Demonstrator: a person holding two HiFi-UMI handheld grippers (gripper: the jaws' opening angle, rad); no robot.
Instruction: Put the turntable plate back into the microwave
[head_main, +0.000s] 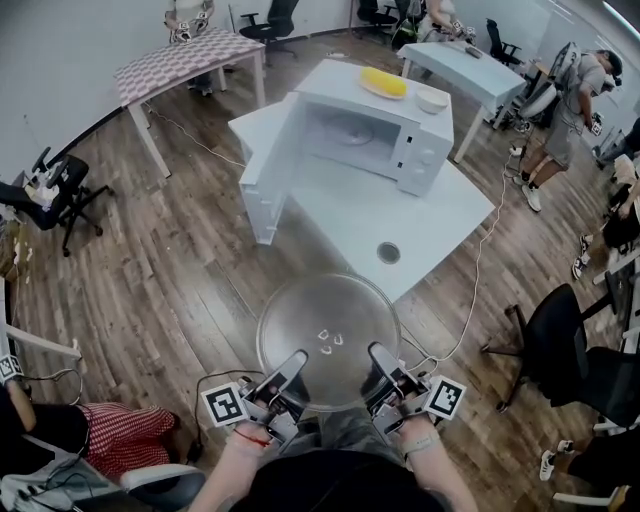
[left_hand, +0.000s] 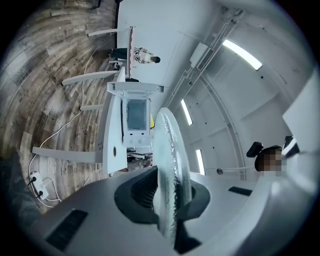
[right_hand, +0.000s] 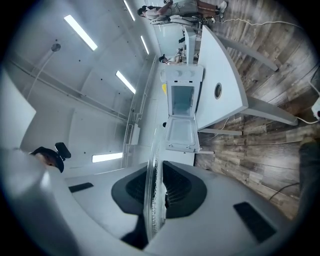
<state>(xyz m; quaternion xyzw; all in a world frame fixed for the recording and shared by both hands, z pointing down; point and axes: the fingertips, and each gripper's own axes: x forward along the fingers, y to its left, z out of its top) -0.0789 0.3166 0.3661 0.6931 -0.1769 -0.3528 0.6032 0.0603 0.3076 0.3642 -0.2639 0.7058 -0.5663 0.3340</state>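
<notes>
Between both grippers' jaws, turntable plate (head_main: 328, 340) clamped, w/ microwave (head_main: 352, 138) ahead

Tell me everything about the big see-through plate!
The turntable plate is round and clear, like glass, with three small bumps near its middle. It hangs about level above the wood floor, short of the table with the open microwave. The left hand-held gripper and the right hand-held gripper each pinch its near edge; nothing else touches it.
</notes>
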